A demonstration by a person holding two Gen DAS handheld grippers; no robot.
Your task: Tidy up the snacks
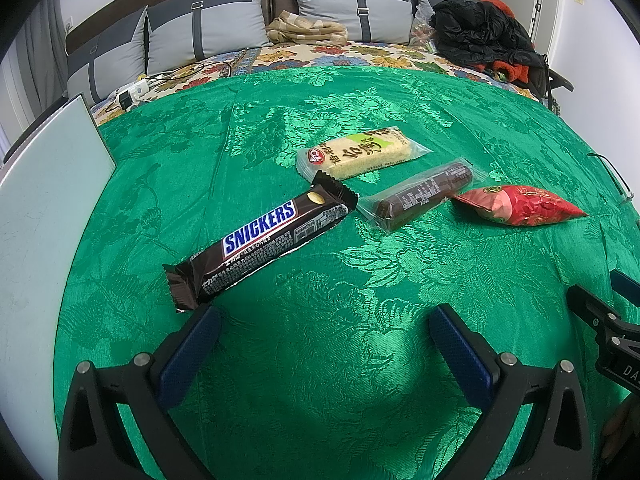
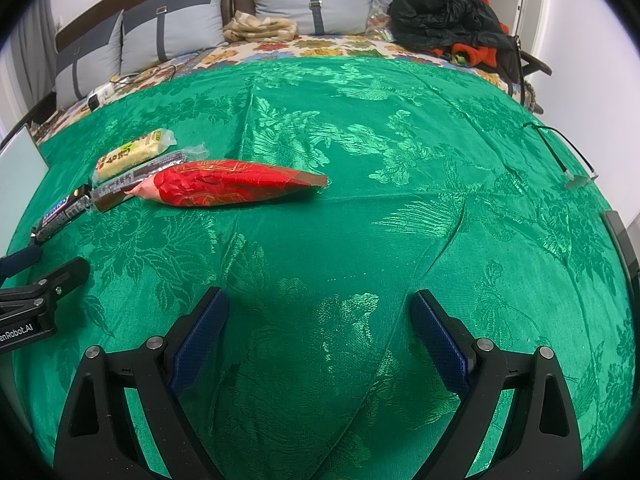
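Several snacks lie in a loose row on the green cloth (image 1: 320, 360): a Snickers bar (image 1: 260, 238), a yellow rice cracker pack (image 1: 362, 154), a dark brown stick in clear wrap (image 1: 424, 194) and a red snack bag (image 1: 520, 206). My left gripper (image 1: 324, 332) is open and empty, its left fingertip just short of the Snickers' near end. My right gripper (image 2: 318, 316) is open and empty over bare cloth, with the red bag (image 2: 228, 186) ahead to its left. The rice cracker (image 2: 132, 152), brown stick (image 2: 132, 180) and Snickers (image 2: 60, 214) lie further left.
A white board (image 1: 52, 208) stands at the left edge. Grey pillows (image 1: 200, 28), a beige cloth (image 1: 306, 30) and a black and orange clothing pile (image 1: 488, 36) lie at the bed's far end. Glasses (image 2: 568, 160) rest on the cloth at right. Chargers and cables (image 1: 136, 94) lie far left.
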